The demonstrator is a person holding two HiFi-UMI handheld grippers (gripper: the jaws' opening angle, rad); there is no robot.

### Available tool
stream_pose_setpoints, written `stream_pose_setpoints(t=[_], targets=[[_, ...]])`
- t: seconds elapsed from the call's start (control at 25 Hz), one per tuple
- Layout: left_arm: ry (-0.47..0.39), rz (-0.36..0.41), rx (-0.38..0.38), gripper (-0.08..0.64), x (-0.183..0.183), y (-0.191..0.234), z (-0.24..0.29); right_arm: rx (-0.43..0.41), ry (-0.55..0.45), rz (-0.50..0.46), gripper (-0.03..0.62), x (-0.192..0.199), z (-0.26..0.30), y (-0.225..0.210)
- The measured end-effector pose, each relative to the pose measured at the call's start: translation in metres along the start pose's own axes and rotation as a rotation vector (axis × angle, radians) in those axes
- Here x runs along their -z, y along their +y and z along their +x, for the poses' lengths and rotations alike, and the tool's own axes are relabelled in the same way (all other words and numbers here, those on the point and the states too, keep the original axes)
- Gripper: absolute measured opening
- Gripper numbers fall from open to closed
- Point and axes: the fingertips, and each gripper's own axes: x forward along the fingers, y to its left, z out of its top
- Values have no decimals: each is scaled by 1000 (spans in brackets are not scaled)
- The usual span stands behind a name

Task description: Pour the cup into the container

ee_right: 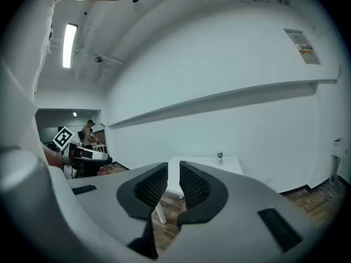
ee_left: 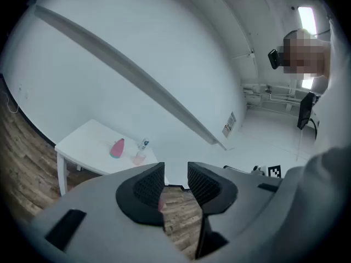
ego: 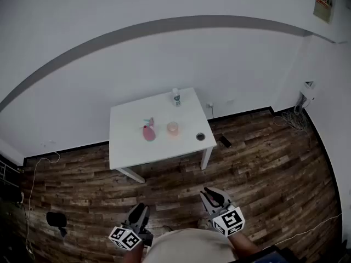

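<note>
**Far from the white square table point(ego: 126, 147), nothing is held**

On the table, the pale pink see-through cup point(ego: 173, 127) stands near the small round dark container point(ego: 201, 136), not touching it. Low over the brown wood floor point(ego: 263, 169), the left gripper point(ego: 140, 208) has its jaws a little apart. The right gripper point(ego: 211, 192) has its jaws almost together.

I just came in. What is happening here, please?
A person stands back from the white table, holding the left tool and the right tool low, both empty. The right one's jaws are almost closed, the left one's slightly apart. On the table stand a pinkish cup, a pink bottle, a small round container and a small bottle, none touched. Pouring has not begun.
</note>
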Motion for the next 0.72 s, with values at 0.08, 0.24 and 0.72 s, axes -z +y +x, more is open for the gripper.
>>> stream_pose_setpoints(t=[0.08,0.24,0.72], targets=[[10,-1,-7,140,-3,-4,3,-1,-3,3,72,2,1,-2],[14,8,-7,140,0,-3,3,-2,-1,11,72,7,0,-3],[5,10,-30,138,14,-19,7,-65,-7,91,97,8,-16,-16]])
